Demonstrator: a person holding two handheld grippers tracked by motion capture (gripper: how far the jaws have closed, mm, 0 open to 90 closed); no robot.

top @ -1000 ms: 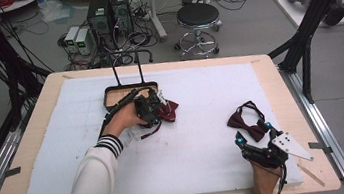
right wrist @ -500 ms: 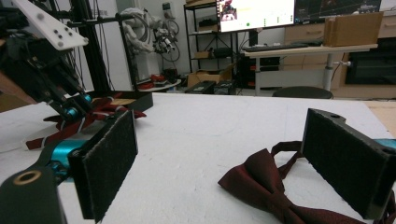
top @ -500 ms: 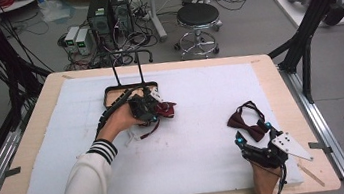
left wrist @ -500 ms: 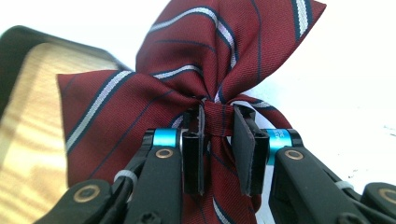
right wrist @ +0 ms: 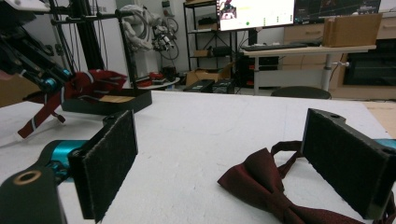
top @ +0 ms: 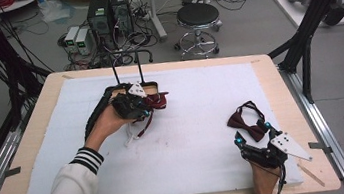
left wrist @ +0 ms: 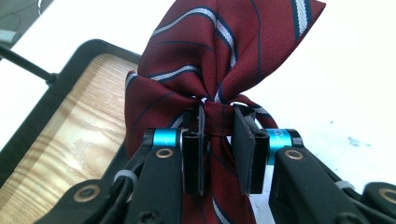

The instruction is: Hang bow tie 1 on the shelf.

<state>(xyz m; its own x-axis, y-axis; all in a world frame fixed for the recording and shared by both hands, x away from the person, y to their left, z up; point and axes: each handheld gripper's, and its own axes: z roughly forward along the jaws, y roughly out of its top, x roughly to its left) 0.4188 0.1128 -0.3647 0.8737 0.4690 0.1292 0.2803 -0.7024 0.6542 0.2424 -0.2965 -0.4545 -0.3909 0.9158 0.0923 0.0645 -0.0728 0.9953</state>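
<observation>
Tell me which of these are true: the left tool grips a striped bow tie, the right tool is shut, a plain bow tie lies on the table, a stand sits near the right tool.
1. The left tool grips the striped bow tie. True; it pinches the knot.
2. The right tool is shut. False; its jaws stand wide apart, holding nothing.
3. A plain bow tie lies on the table. True, just ahead of the right tool.
4. The stand sits near the right tool. False; it is by the left tool.
</observation>
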